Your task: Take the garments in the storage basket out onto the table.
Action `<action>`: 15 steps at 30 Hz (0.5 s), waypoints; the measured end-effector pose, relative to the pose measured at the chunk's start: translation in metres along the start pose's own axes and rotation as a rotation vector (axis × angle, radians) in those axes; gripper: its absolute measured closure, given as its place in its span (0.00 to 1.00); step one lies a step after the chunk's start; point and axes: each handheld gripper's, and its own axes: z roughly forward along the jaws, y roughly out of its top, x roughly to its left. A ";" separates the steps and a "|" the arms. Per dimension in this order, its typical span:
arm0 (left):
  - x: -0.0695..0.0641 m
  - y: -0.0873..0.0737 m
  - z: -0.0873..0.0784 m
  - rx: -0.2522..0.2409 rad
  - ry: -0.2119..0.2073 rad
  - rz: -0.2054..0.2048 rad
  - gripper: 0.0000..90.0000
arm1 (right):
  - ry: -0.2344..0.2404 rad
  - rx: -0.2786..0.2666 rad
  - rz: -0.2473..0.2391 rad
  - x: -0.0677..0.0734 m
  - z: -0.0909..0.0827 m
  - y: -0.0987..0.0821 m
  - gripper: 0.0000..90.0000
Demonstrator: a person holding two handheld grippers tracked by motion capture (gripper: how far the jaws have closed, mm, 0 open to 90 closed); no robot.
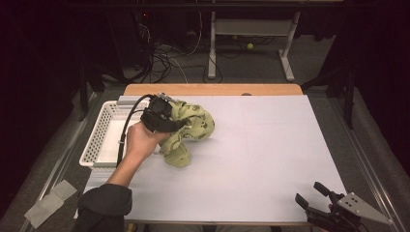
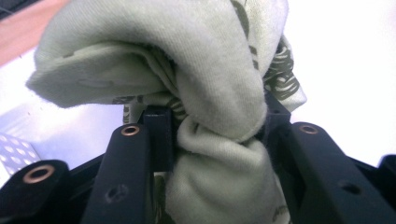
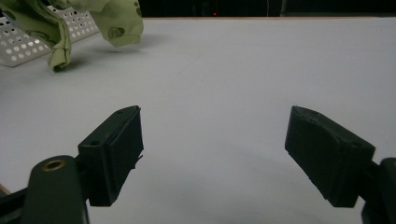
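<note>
high view: white basket point(image 1: 99, 140) seemingly empty; left claw point(image 1: 181, 123) grips green cloth point(image 1: 193, 126).

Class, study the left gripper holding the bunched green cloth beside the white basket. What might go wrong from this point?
1. The left gripper pinches only a twisted bunch of the green cloth; the fabric might slip out of the jaws.
2. A loose end of the cloth hangs down to the table beside the white basket; it might drag or snag on the basket's rim.
3. The right gripper sits open, far from the cloth, so it cannot catch a slip.
</note>
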 end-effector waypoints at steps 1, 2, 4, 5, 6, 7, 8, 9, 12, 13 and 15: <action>0.001 -0.001 0.003 0.005 0.002 -0.004 0.62 | -0.001 0.000 -0.001 0.000 0.000 0.000 0.22; 0.002 -0.003 0.005 0.007 0.004 -0.007 0.62 | 0.000 0.001 0.000 0.000 0.000 0.000 0.22; 0.004 -0.005 0.009 0.006 -0.002 -0.017 0.62 | -0.001 0.002 0.001 0.000 0.000 0.000 0.22; 0.005 -0.006 0.011 0.008 -0.002 -0.020 0.62 | -0.001 0.003 0.001 0.000 0.000 0.000 0.22; 0.005 -0.006 0.012 0.008 -0.002 -0.024 0.62 | -0.001 0.003 0.001 0.000 0.000 0.000 0.22; 0.005 -0.007 0.014 0.013 0.000 -0.025 0.62 | -0.001 0.003 0.001 0.000 0.000 0.000 0.22; 0.005 -0.007 0.016 0.016 0.002 -0.028 0.61 | -0.001 0.004 0.001 0.000 0.000 0.000 0.22; 0.005 -0.008 0.017 0.019 0.007 -0.026 0.61 | -0.001 0.004 0.002 0.000 0.000 0.000 0.22; 0.005 -0.009 0.024 0.020 0.018 -0.028 0.61 | -0.001 0.004 0.001 0.000 0.000 0.000 0.22; 0.005 -0.010 0.027 0.018 0.022 -0.029 0.61 | -0.001 0.004 0.001 0.000 0.000 0.000 0.22; 0.004 -0.011 0.032 0.027 0.026 -0.028 0.61 | -0.001 0.004 0.002 0.000 0.000 0.000 0.22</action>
